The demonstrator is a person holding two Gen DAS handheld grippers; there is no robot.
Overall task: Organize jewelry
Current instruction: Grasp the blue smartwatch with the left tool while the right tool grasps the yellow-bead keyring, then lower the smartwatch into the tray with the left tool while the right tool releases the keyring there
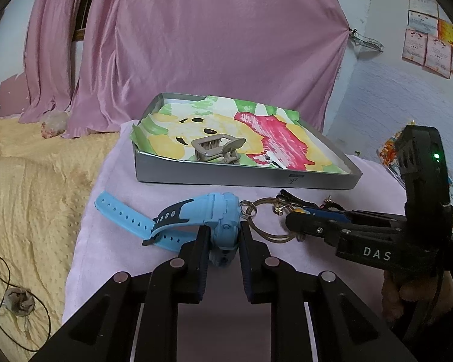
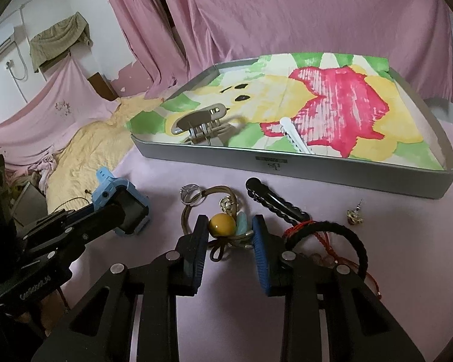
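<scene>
A blue watch (image 1: 223, 229) lies on the pink cloth in front of the grey tray (image 1: 241, 178), and my left gripper (image 1: 225, 235) is shut on its body, the straps trailing left. In the right wrist view the same watch (image 2: 136, 211) sits in the left gripper (image 2: 117, 214). My right gripper (image 2: 229, 235) stands open, its fingers astride a yellow-bead hair tie (image 2: 222, 224) on a brown cord. The tray (image 2: 317, 166), lined with a coloured drawing, holds a grey claw clip (image 2: 196, 120) and a white clip (image 2: 296, 134).
Loose on the cloth: a silver ring (image 2: 191, 197), a black hair clip (image 2: 274, 202), a black hair band (image 2: 347, 235) over red string, a small earring (image 2: 355, 215). A yellow quilt (image 1: 30, 187) lies left; pink curtains hang behind.
</scene>
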